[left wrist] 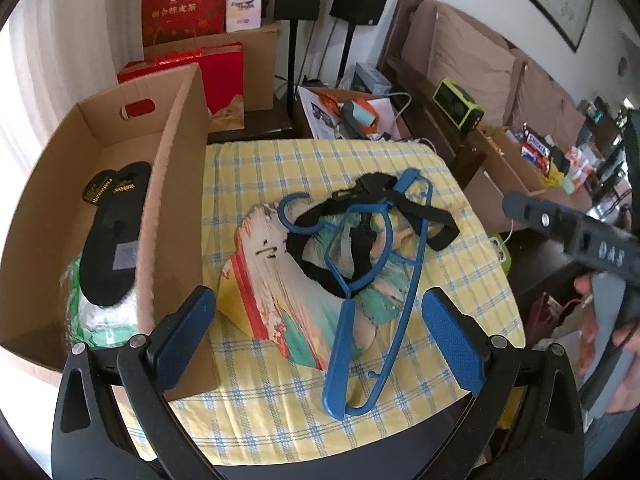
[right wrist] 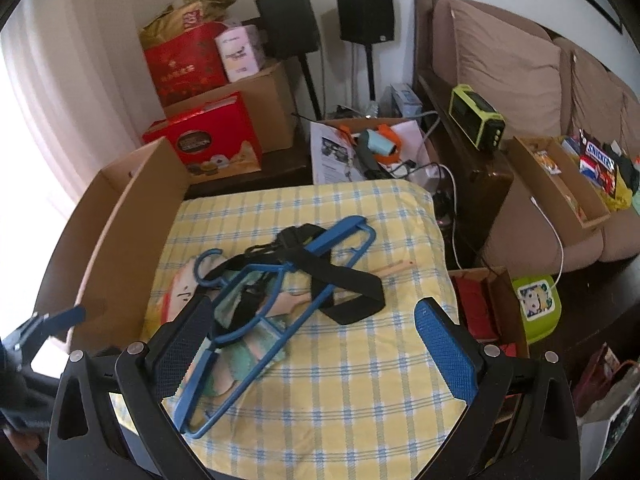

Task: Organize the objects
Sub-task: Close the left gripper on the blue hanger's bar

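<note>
Both tools are released and hold nothing. The left tool (left wrist: pixel 320 336) hangs low over the near edge of the yellow checked cloth-covered surface (left wrist: pixel 460 264), its spread fingers framing the blue plastic clothes hanger (left wrist: pixel 340 352), apparently the next item to pick up. The right tool (right wrist: pixel 312 344) hovers alongside, nearer the middle. The hanger lies tangled with a black webbing strap (left wrist: pixel 436 220) on a colourful painted paper fan (left wrist: pixel 272 280). Left of them, the open brown cardboard box (left wrist: pixel 168 200) already holds black insoles (left wrist: pixel 108 236), so it looks like the destination.
</note>
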A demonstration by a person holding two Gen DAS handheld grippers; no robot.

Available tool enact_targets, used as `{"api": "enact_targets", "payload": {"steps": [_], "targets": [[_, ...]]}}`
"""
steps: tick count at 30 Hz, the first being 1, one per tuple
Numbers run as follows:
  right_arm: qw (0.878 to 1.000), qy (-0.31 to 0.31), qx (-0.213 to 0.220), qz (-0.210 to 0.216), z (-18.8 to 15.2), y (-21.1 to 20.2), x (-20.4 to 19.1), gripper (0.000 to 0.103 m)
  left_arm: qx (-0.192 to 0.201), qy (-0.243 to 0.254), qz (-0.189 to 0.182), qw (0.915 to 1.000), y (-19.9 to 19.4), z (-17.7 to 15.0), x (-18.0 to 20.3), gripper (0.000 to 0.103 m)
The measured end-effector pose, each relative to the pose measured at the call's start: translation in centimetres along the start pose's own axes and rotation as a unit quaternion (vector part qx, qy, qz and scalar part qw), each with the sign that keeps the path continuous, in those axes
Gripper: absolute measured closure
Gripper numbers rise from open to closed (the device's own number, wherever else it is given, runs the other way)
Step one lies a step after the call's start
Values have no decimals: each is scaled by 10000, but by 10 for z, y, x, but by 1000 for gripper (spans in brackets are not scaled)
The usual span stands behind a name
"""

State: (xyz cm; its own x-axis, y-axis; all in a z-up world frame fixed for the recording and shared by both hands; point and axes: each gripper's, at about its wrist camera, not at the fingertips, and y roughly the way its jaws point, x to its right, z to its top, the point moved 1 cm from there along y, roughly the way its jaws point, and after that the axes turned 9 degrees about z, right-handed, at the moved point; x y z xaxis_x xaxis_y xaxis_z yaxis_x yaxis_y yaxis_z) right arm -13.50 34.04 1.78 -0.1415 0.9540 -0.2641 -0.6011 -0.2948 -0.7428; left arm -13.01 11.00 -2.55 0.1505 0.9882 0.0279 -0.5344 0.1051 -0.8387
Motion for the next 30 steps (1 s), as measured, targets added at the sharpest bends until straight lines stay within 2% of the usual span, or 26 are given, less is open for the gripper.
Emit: {"api": "enact_targets", "payload": {"steps": [3,5,10,15,17,25,27,28,30], "targets": [[9999,156,-62,-19,-1,8,11,1,-41,92,-71,9999,8,-9,7,0],[9995,294,-110,105,-2,16,18,1,-54,209,-258,9994,13,-18,14,0],[9952,798,-356,445,-9,38,36,4,-233,584,-297,9976,31,-39,36,0],[9895,1127,-557,715,-16,57,43,16,-387,688,-313,9964,47,-49,46,0],[9857,1264,-654,899,-21,65,43,24,-425,681,-331,9962,53,-52,48,0],[9703,1599,-942,1554,-40,95,32,41,-575,815,-90,9950,75,-64,55,0],[9680,1630,-983,1635,-42,100,29,47,-563,810,-64,9951,78,-66,56,6],[9667,1648,-1002,1679,-43,103,27,54,-554,823,-16,9951,79,-67,56,8],[9649,1694,-1035,1717,-44,108,24,60,-571,864,29,9946,82,-69,56,21]]}}
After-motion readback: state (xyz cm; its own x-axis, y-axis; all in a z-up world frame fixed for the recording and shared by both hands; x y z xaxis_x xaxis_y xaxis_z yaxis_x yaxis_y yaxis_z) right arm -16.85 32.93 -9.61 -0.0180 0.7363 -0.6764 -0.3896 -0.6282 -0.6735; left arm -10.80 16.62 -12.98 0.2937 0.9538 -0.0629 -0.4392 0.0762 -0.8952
